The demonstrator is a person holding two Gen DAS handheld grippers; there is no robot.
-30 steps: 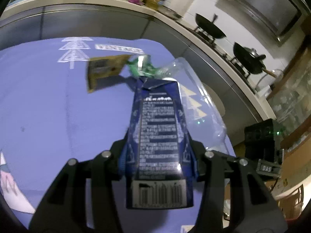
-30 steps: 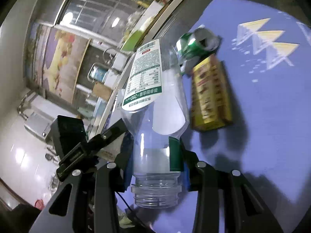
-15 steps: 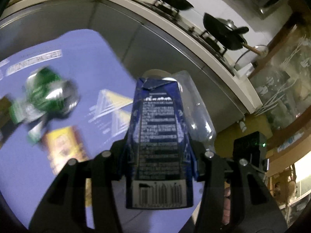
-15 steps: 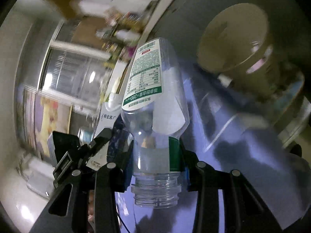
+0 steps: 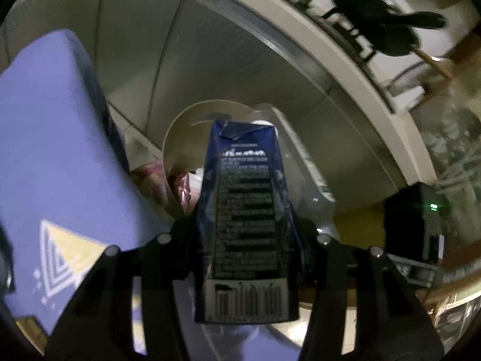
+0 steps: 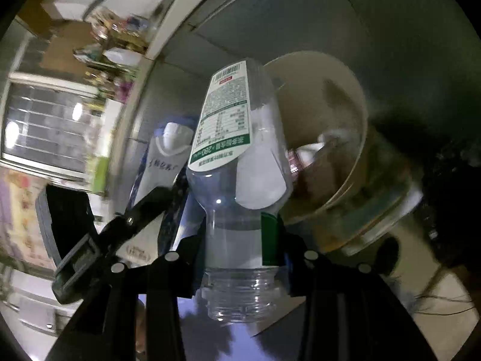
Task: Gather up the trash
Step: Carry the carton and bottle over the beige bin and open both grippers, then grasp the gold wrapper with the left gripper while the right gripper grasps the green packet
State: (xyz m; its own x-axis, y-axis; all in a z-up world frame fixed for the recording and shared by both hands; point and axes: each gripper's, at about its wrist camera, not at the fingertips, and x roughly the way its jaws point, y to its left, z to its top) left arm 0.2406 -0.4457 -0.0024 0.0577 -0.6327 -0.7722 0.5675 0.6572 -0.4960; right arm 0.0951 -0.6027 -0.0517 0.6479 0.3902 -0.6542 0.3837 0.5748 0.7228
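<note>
The carton (image 5: 246,210) is clenched in the left claw (image 5: 245,240), the bottle (image 6: 237,180) in the right claw (image 6: 240,258). Both are held pointing toward the bin (image 6: 345,90) just beyond the claws, likely for dropping.

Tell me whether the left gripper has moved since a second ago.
Yes. The left gripper, clamping the blue carton, swung off the purple tablecloth toward the beige bin.

I see dim, motion-smeared frames — bright window (image 6: 45,132) glare at left, fisheye edges bent and black, background soft
</note>
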